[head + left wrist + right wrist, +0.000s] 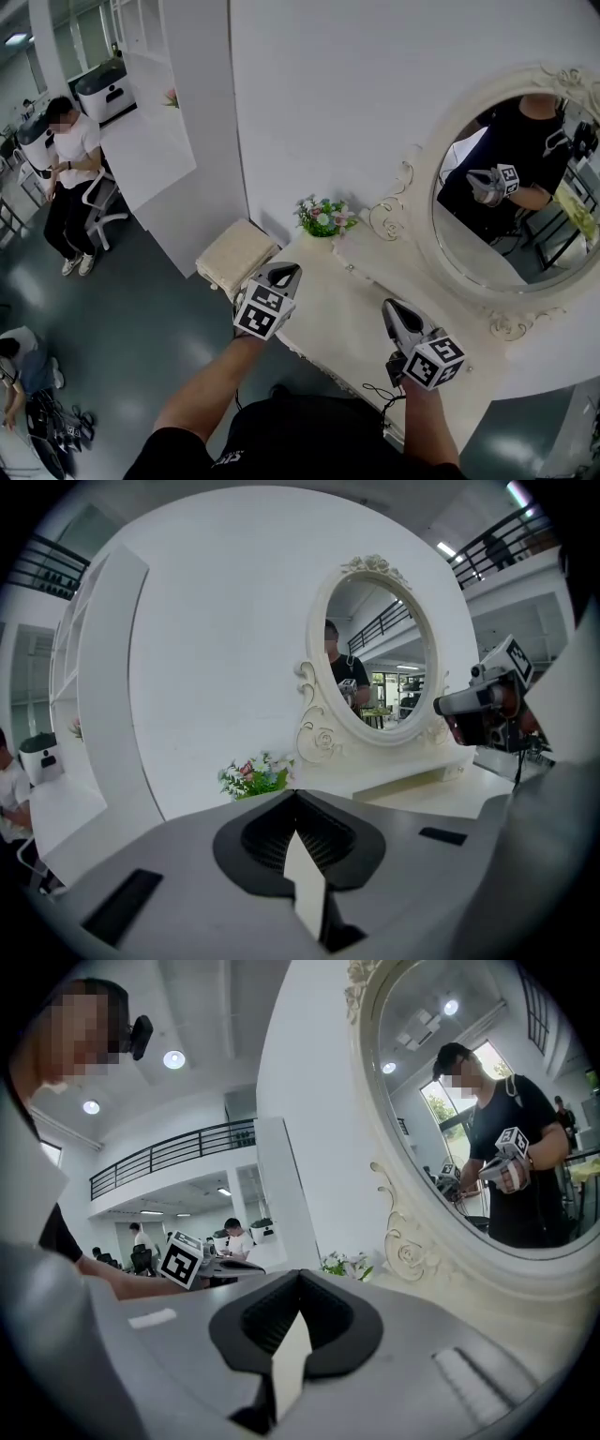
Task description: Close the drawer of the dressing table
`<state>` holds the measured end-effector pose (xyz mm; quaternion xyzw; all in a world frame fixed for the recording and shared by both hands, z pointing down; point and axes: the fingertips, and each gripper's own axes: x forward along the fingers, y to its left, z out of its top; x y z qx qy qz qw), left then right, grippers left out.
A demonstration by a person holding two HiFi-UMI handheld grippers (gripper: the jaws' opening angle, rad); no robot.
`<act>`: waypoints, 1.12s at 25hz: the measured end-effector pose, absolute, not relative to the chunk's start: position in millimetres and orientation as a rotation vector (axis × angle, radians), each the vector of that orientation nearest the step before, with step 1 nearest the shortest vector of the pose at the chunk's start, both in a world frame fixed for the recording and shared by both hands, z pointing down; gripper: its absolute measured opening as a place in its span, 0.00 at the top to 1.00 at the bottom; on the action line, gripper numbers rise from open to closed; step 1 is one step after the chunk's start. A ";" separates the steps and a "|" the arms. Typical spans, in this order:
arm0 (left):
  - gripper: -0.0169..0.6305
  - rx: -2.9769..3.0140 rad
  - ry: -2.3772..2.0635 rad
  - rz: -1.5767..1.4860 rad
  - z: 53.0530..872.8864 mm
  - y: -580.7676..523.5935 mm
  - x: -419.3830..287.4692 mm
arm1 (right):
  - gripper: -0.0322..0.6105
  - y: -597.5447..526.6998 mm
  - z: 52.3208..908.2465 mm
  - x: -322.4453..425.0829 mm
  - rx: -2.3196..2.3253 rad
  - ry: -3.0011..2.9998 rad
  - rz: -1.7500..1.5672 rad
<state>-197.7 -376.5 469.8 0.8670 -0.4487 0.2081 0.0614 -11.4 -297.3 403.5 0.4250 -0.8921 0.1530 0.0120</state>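
Note:
The white dressing table (349, 302) stands against the wall under an oval mirror (506, 211). Its drawer front does not show in any view; the table's near edge lies under my arms. My left gripper (286, 273) hovers over the table's left end, shut with nothing between its jaws. My right gripper (393, 308) hangs over the table's middle, also shut and empty. In the left gripper view the shut jaws (295, 799) point at the mirror (380, 658) and the table top (441, 794). The right gripper view shows its shut jaws (300, 1283) beside the mirror frame (412, 1251).
A small pot of flowers (323, 216) sits at the table's back left corner. A cream padded stool (236, 255) stands on the floor to the left of the table. A person (73, 178) sits on a chair far left, and another crouches at the lower left.

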 end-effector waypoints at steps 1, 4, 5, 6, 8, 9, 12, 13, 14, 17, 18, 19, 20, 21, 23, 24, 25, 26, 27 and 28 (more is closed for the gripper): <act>0.96 2.623 -1.352 0.606 463.1 -372.5 -194.6 | 0.94 -295.8 399.3 -8.9 1.308 -2.800 0.454; 0.96 2.647 -1.310 0.475 439.8 -359.0 -175.8 | 0.94 -288.1 389.5 5.5 1.266 -2.844 0.407; 0.96 2.660 -1.291 0.418 431.0 -353.9 -167.6 | 0.94 -285.4 386.5 13.2 1.262 -2.855 0.403; 0.96 2.674 -1.276 0.359 422.0 -348.9 -158.9 | 0.94 -282.7 383.8 22.5 1.263 -2.862 0.401; 0.96 2.690 -1.273 0.258 406.1 -340.8 -142.2 | 0.94 -278.4 379.5 44.2 1.276 -2.869 0.389; 0.96 2.691 -1.283 0.222 400.1 -338.2 -134.7 | 0.94 -277.2 378.1 55.3 1.285 -2.869 0.382; 0.96 2.672 -1.300 0.139 387.6 -331.9 -116.3 | 0.94 -275.1 377.2 82.0 1.312 -2.869 0.377; 0.96 2.669 -1.300 0.120 384.4 -329.5 -111.4 | 0.94 -274.3 377.6 87.6 1.317 -2.871 0.377; 0.96 2.670 -1.296 0.106 381.3 -327.1 -106.7 | 0.94 -273.4 377.6 91.5 1.319 -2.875 0.379; 0.96 2.689 -1.278 0.098 375.6 -322.1 -94.8 | 0.94 -271.4 376.5 94.3 1.312 -2.898 0.383; 0.96 2.696 -1.273 0.107 375.5 -321.5 -92.1 | 0.94 -270.4 376.8 92.6 1.305 -2.905 0.384; 0.96 2.701 -1.269 0.117 376.4 -321.7 -90.2 | 0.94 -269.2 377.3 90.1 1.298 -2.911 0.387; 0.96 2.699 -1.271 0.128 378.3 -322.7 -89.4 | 0.94 -267.8 377.9 87.1 1.291 -2.915 0.390; 0.96 2.691 -1.282 0.141 380.9 -324.5 -89.7 | 0.94 -266.5 378.4 84.2 1.285 -2.917 0.391; 0.97 2.679 -1.317 0.182 386.7 -328.0 -91.1 | 0.94 -264.8 379.3 79.7 1.279 -2.915 0.392; 0.97 2.679 -1.328 0.207 389.6 -328.7 -91.3 | 0.94 -264.2 379.7 78.5 1.281 -2.914 0.396; 0.97 2.677 -1.331 0.232 392.5 -328.8 -91.0 | 0.94 -263.9 380.1 78.1 1.287 -2.913 0.405; 0.97 2.672 -1.328 0.256 395.4 -328.7 -90.6 | 0.94 -264.0 380.4 78.4 1.297 -2.911 0.415; 0.97 2.664 -1.321 0.277 398.3 -328.9 -90.1 | 0.94 -264.5 380.6 79.3 1.310 -2.906 0.423; 0.97 2.656 -1.309 0.288 400.6 -329.3 -89.4 | 0.94 -265.3 380.9 80.9 1.325 -2.898 0.427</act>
